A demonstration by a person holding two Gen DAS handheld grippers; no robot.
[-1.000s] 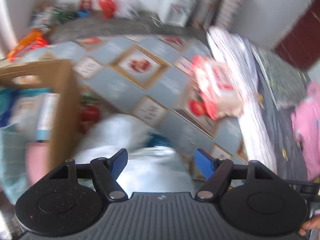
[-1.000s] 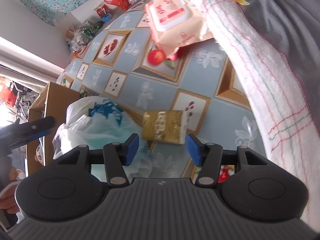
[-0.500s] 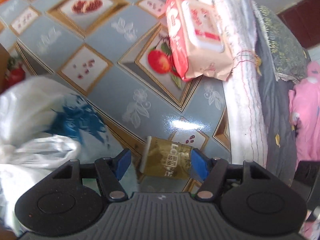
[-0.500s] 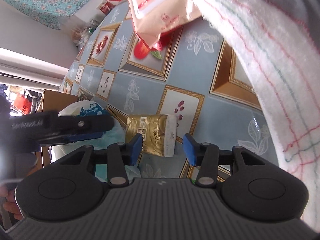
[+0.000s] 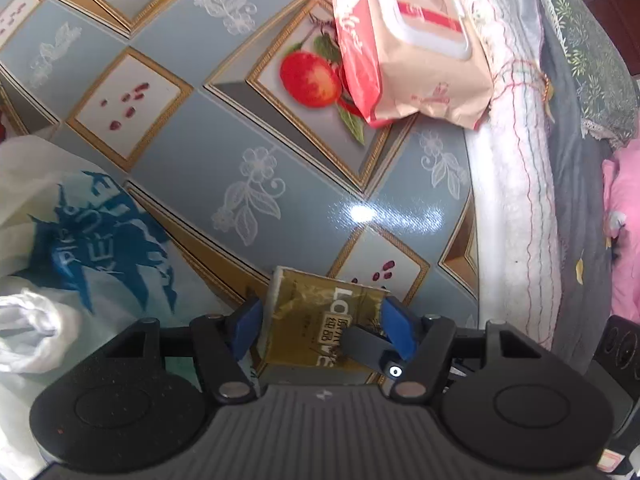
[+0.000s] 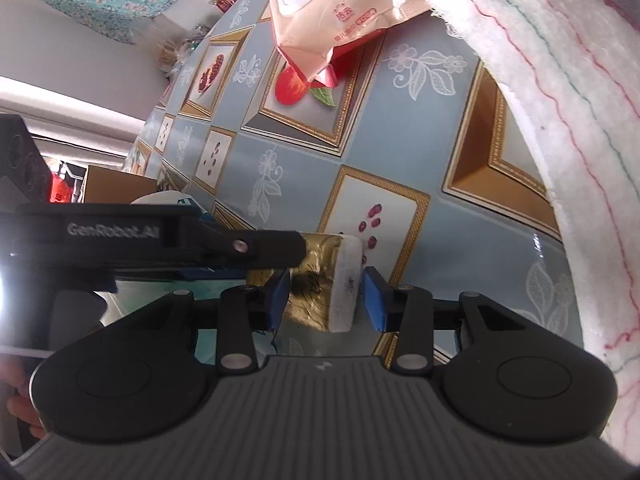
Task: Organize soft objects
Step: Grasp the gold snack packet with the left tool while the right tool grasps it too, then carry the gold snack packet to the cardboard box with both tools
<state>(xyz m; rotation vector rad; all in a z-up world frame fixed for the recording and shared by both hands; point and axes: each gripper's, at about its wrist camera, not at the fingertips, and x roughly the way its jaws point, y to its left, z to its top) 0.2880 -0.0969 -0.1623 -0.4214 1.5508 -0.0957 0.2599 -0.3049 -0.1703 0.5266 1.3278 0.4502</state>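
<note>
While the right tool [image 6: 324, 294] closes around the gold tissue pack [image 5: 320, 320] on the counter [image 5: 248, 152], the left tool [image 5: 320, 320] straddles it, released.

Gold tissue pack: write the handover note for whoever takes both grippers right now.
Left gripper: pads flank the gold tissue pack on the table; whether they are pressing it, cannot tell.
Right gripper: jaws closing, same pack between them, not yet pinched.
Wipes pack lies farther off, against the towel; white plastic bag lies beside the gold pack.
Done: nothing visibly put away.
To do: lift the gold pack, likely then the wipes.
</note>
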